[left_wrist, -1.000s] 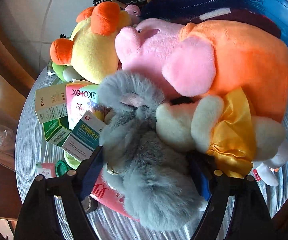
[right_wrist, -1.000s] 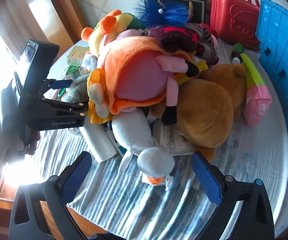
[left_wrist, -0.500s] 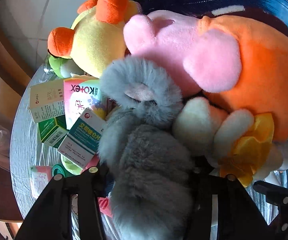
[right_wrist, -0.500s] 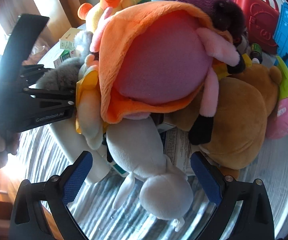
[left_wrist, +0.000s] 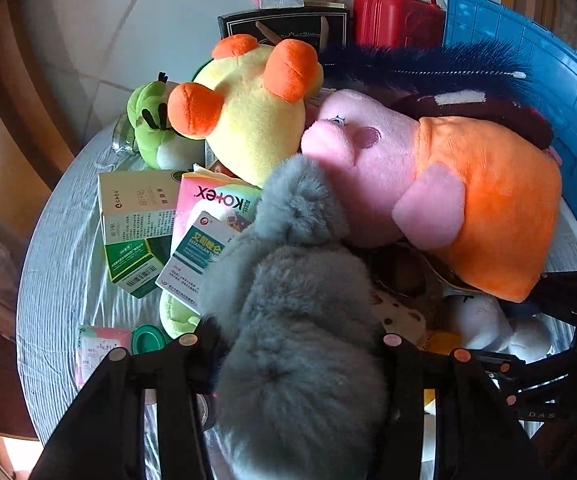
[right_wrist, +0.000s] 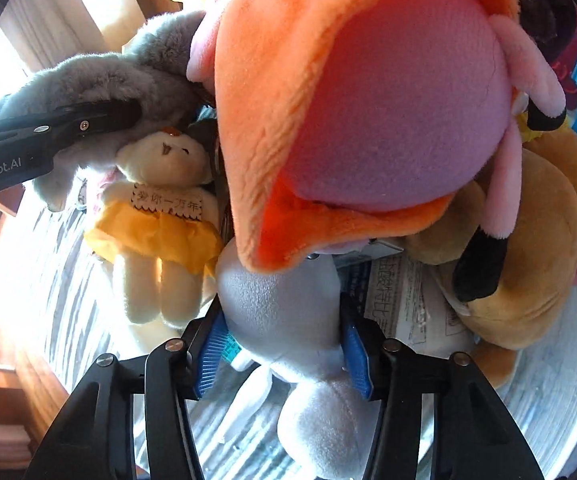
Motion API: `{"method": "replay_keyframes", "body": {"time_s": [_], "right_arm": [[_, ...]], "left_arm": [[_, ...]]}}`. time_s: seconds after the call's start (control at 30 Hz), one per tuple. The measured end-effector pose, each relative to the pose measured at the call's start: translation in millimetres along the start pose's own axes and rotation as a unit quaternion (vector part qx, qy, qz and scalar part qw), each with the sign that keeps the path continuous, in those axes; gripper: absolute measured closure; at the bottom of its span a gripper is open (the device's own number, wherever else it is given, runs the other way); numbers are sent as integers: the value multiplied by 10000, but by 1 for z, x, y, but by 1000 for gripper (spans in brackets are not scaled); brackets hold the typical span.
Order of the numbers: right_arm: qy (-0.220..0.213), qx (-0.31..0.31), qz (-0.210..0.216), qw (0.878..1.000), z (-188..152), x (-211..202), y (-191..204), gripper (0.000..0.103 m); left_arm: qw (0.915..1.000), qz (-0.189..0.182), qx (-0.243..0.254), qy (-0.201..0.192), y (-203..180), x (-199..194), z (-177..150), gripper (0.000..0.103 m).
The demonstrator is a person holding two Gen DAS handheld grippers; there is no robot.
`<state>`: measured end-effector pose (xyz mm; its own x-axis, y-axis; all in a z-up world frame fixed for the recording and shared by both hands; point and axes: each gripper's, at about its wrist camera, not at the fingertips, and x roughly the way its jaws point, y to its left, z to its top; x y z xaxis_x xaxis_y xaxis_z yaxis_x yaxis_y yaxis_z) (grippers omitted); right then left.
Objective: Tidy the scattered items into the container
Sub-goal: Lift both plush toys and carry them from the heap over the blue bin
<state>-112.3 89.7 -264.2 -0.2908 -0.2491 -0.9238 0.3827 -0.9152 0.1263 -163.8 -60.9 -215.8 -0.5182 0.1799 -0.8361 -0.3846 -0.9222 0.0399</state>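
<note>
My left gripper (left_wrist: 292,344) is shut on a grey fluffy plush (left_wrist: 296,304), which bulges up between its black fingers at the front of the pile. One of those fingers (right_wrist: 100,116) shows against the same grey plush (right_wrist: 128,76) in the right wrist view. My right gripper (right_wrist: 284,356) is closing, and its blue pads press both sides of a white plush (right_wrist: 284,312) lying under the pink pig plush in an orange dress (right_wrist: 388,120). The blue crate (left_wrist: 528,60) stands at the back right of the round table.
A yellow duck plush (left_wrist: 248,112), a green plush (left_wrist: 152,128), medicine boxes (left_wrist: 140,208) and a Kotex pack (left_wrist: 216,200) crowd the left side. A red case (left_wrist: 396,16) and a black box (left_wrist: 284,24) stand behind. A small bear in a yellow dress (right_wrist: 160,208) and a brown bear (right_wrist: 528,260) flank the white plush.
The left jaws closed on the grey plush and pulled it back a little. The right gripper came down over the white plush and its jaws closed onto it.
</note>
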Motion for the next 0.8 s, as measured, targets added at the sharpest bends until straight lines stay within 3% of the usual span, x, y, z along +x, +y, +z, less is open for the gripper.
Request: {"method": "replay_keyframes", "body": {"time_s": [0.8], "right_arm": [[-177, 161, 314, 9992, -7, -40, 5, 55]], "left_arm": [[9997, 19, -85, -221, -5, -34, -10, 57]]}}
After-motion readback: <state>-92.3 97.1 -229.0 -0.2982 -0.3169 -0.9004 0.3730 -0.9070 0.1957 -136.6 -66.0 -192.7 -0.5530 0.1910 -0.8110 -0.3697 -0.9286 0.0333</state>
